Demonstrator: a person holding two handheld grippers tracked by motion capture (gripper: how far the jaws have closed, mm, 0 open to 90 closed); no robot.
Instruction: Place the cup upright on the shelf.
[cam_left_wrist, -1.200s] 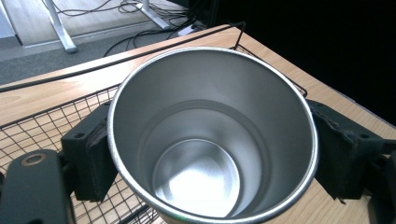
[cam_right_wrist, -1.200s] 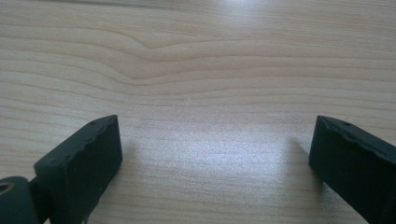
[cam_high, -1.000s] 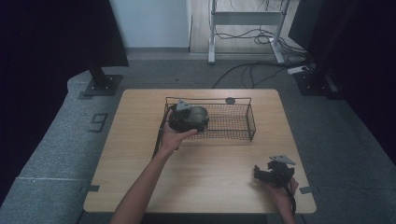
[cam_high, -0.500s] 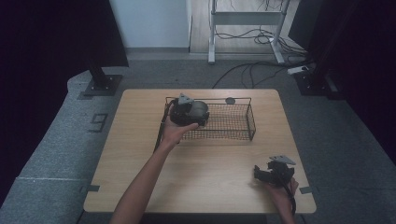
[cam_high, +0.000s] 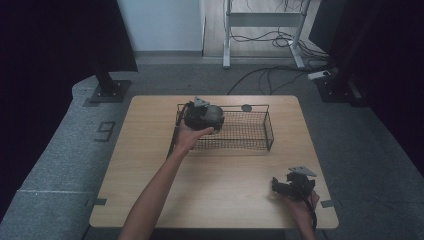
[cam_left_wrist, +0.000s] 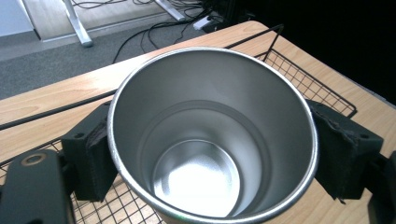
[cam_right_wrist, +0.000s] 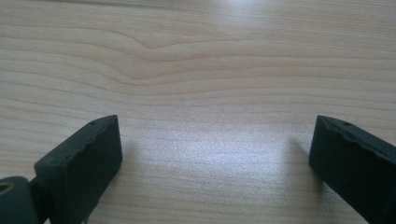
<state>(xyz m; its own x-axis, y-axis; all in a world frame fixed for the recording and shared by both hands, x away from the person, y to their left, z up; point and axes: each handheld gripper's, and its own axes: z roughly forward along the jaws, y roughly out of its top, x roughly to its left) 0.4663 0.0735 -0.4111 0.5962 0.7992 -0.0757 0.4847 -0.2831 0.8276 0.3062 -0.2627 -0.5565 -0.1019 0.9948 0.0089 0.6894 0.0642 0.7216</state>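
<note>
Gripping steel cup (cam_left_wrist: 212, 135) over basket rim (cam_left_wrist: 299, 70)

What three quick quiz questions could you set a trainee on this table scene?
1. True or false: the left gripper grips a steel cup.
2. What lies under the cup: A, a wire basket; B, the floor?
3. Are the right gripper's jaws open or shut?

Key:
1. True: its pads press both sides of the cup.
2. A: the cup hangs over the basket's left end.
3. Open, spread above the bare wooden table.
</note>
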